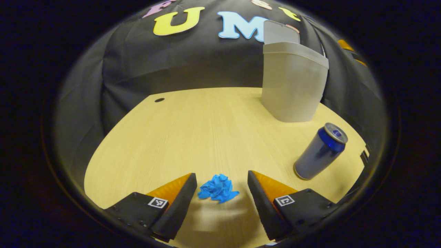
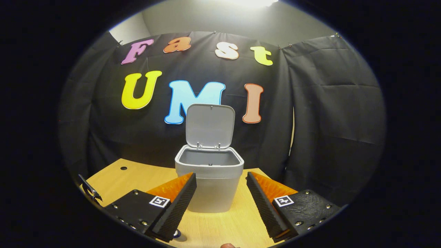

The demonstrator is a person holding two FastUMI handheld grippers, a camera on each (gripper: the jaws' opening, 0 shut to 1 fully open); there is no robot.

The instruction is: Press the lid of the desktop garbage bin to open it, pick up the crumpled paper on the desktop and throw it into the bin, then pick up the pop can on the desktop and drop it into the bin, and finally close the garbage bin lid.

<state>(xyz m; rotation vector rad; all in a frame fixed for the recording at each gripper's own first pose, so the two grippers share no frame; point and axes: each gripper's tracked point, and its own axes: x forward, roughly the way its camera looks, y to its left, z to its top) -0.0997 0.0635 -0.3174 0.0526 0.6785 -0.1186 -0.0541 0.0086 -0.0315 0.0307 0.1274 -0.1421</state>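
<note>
- In the left gripper view, the crumpled blue paper [image 1: 218,188] lies on the wooden table [image 1: 193,131], between the two fingers of the left tool [image 1: 222,187], a little nearer to the finger at the view's left, with a gap on each side.
- The left tool is released: its fingers stand wide apart and neither one touches the paper.
- The left tool is low over the table and tilted down, so its fingers point at the table top around the paper.
- The blue pop can [image 1: 320,151] stands upright on the table, between the paper and the grey garbage bin [image 1: 293,82], well apart from the left tool.
- The bin stands at the far edge of the table, just beyond the can.
- In the right gripper view, the right tool [image 2: 221,187] is released too, its fingers spread wide and holding nothing.
- The right tool is held about level and faces the bin [image 2: 209,182], which shows between its fingers, farther off.
- The bin lid [image 2: 210,125] stands upright and open at the back of the bin.
</note>
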